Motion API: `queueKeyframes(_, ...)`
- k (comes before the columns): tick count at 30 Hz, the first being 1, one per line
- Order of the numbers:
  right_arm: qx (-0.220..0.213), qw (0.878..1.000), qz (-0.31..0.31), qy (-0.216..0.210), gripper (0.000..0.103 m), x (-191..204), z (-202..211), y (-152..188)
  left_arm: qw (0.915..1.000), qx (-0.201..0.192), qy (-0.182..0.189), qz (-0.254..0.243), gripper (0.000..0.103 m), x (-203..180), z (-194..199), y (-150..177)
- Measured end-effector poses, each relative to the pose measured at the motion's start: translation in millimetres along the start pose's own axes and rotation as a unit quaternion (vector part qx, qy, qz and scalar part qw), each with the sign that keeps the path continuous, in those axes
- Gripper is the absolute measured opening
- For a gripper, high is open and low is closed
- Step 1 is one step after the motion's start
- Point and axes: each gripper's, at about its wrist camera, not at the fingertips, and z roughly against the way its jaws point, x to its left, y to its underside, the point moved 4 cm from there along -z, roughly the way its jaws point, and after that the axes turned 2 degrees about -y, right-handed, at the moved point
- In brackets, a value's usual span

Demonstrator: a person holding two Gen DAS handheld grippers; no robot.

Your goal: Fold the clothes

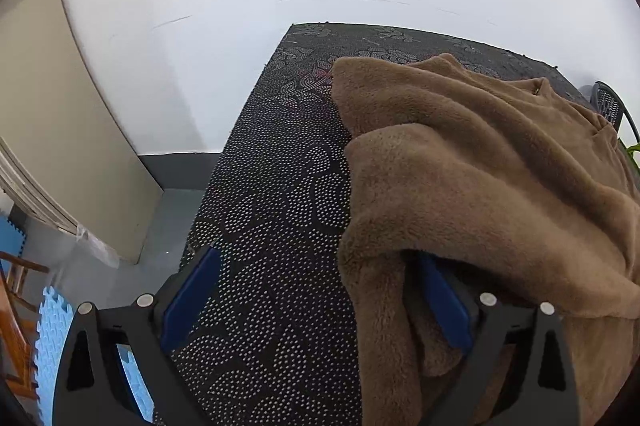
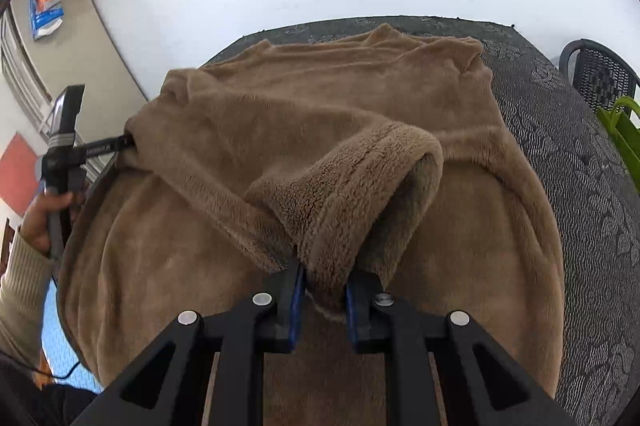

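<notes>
A brown fleece sweater (image 2: 320, 114) lies spread on a table with a dark patterned cloth (image 2: 560, 146). My right gripper (image 2: 324, 290) is shut on the cuff of a sleeve (image 2: 352, 186), lifted and folded over the sweater's body. In the left wrist view the sweater (image 1: 480, 166) fills the right side. My left gripper (image 1: 316, 290) is open wide; its right finger (image 1: 444, 306) is under a fold of fleece, its left finger (image 1: 188, 302) is over the bare cloth (image 1: 280, 206). The left gripper also shows in the right wrist view (image 2: 124, 144) at the sweater's left edge.
A white wall stands behind the table. A black mesh chair (image 2: 600, 74) and a green item (image 2: 620, 130) are at the right. Blue foam mats (image 1: 52, 338) and a wooden chair (image 1: 16, 306) are on the floor at the left, past the table edge.
</notes>
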Motion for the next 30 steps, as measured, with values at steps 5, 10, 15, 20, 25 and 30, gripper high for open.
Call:
queueKeyframes(5, 0.001, 1.000, -0.016, -0.010, 0.019, -2.1, 2.3, 3.7, 0.9993, 0.004, -0.035, 0.013, 0.099, 19.8, 2.9, 5.1)
queueKeyframes(10, 0.005, 0.998, -0.044, -0.034, 0.020, -9.1, 2.7, 3.3, 0.9994, 0.016, -0.030, 0.011, 0.099, 25.5, 1.6, 13.3)
queueKeyframes(15, -0.006, 0.997, -0.069, -0.047, 0.023, -14.1, 10.4, 1.7, 0.9997, 0.004, -0.023, 0.012, 0.099, 25.7, 11.0, 3.5)
queueKeyframes(20, -0.059, 0.993, -0.099, -0.028, 0.067, -28.4, 32.6, -3.7, 0.9994, -0.023, -0.021, 0.015, 0.099, 29.0, 32.1, -6.3)
queueKeyframes(25, -0.088, 0.989, -0.119, -0.020, 0.072, -45.0, 44.7, -15.1, 0.9986, -0.047, -0.015, 0.020, 0.099, 29.2, 51.9, -19.6)
queueKeyframes(30, -0.080, 0.989, -0.120, -0.021, 0.072, -49.4, 36.1, -33.4, 0.9990, -0.042, -0.010, -0.010, 0.099, 8.1, 39.7, -38.7)
